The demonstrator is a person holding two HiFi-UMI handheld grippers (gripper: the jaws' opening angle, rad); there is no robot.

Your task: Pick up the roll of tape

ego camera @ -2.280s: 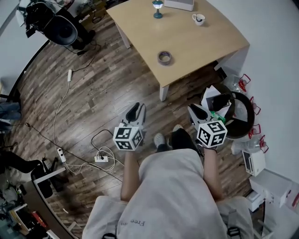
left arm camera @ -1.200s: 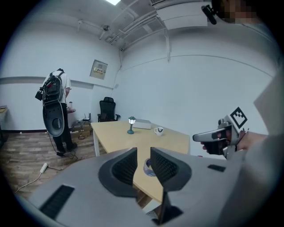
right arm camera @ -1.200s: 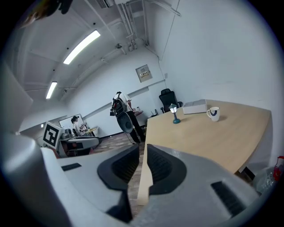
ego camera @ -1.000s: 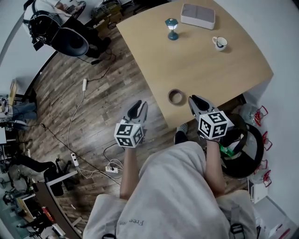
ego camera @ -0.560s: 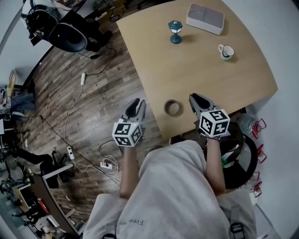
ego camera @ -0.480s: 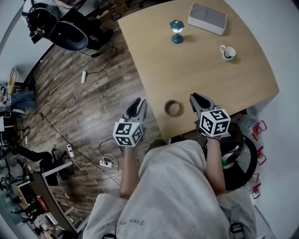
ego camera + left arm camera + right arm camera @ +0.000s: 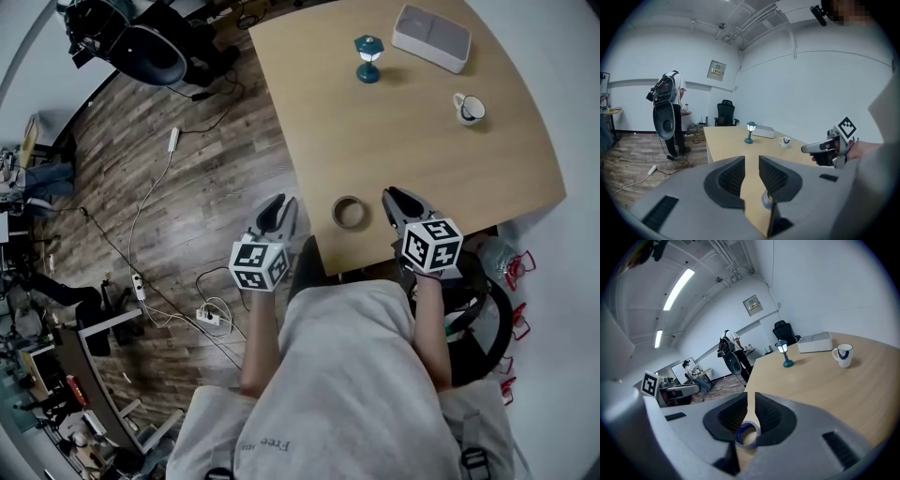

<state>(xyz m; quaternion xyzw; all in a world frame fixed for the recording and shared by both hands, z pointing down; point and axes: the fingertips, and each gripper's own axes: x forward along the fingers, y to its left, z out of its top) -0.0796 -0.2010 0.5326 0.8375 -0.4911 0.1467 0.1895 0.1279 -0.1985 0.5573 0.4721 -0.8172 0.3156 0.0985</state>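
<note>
The roll of tape lies flat on the light wooden table, close to its near edge. My left gripper hovers over the floor just left of the table's corner, and my right gripper is over the table just right of the roll. Neither touches the roll. In the left gripper view the left gripper has its jaws a narrow gap apart and empty, with the tape low behind the right jaw. The right gripper is likewise slightly open, the tape showing low in the gap.
A small teal lamp, a white cup and a flat grey box stand at the table's far side. A black round chair sits right of me. Cables and a power strip lie on the floor at left.
I have come up to the table, so the tape went from far ahead to lying between my two grippers. Both grippers came forward and a little down; over the last half second they hardly moved.
</note>
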